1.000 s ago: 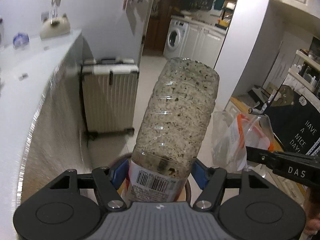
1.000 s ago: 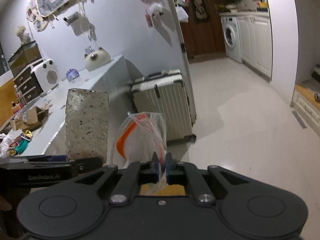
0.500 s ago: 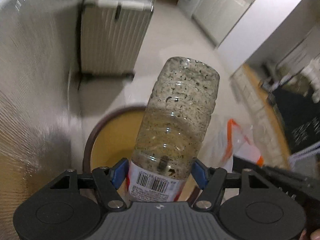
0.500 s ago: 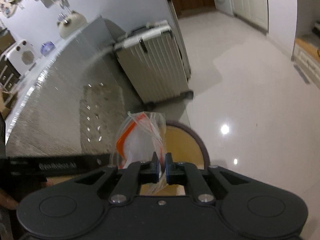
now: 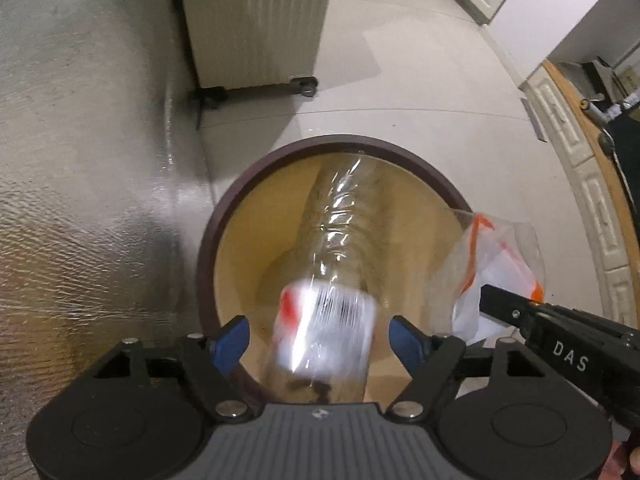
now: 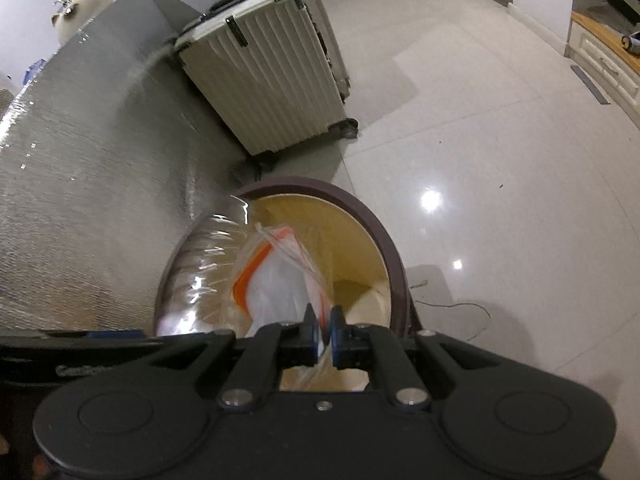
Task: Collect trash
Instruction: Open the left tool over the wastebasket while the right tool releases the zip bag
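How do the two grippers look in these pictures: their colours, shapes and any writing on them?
Both are black plastic with two round discs on the body, angular link arms and silver screws. The left gripper has a ribbed grey centre plate and blue pads on its fingers. The right gripper also has blue pads; seen from the left camera, its side bears white letters "DAS". No cables or sleeves show.

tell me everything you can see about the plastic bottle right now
The plastic bottle is clear, ribbed and crinkled, with a white label showing a barcode and a red patch at its near end. It is motion-blurred, pointing base-first down into the round bin with the dark rim and tan inside. The left tongs stand open, blue pads clear of it on both sides, so it looks released and dropping. From the right wrist view it shows as a blurred clear shape beside the zip bag.
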{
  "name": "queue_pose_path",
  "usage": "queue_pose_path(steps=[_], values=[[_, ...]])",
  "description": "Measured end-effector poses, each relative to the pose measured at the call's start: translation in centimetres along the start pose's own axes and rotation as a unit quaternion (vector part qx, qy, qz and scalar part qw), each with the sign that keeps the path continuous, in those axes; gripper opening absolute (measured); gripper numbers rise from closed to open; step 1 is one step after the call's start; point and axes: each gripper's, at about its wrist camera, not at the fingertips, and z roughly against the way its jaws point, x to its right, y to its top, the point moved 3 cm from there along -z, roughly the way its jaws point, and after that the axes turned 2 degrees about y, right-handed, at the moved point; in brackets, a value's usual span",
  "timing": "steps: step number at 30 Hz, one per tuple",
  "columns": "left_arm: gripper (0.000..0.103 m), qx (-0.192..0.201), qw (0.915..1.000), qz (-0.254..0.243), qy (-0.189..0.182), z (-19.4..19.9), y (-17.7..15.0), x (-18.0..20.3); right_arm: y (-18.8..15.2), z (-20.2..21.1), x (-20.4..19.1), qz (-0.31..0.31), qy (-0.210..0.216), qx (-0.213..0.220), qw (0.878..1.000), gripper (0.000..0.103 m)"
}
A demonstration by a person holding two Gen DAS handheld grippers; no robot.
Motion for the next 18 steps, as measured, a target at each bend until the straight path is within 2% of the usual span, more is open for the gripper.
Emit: queue_pose_path(steps=[5,9,11,15,18], values=[[0.079,-0.005,0.9999,-0.002,0.011,0.0,-0.6,-0.2,0.1,-0.8,-0.1,0.01,-0.006,-0.008,1.0,0.006],[0.091,-0.004,0.9998,0.001,0.021,-0.3,-0.7,-0.3,0.2,-1.3,-0.4,0.021,-0.012,-0.014,1.0,0.012],[0.095,-0.002,0.9997,0.005,0.025,-0.3,-0.8,-0.4,0.2,-1.3,-0.5,0.028,-0.018,-0.016,0.999,0.022],[0.102,0.0,0.9993,0.016,0.034,-0.1,-1.3,-1.1,0.2,-1.0,-0.8,0.044,-0.024,-0.013,0.999,0.024],[0.103,0.007,0.9991,0.016,0.04,0.2,-1.8,-1.2,0.0,-0.7,-1.0,0.054,-0.024,-0.014,0.998,0.025]])
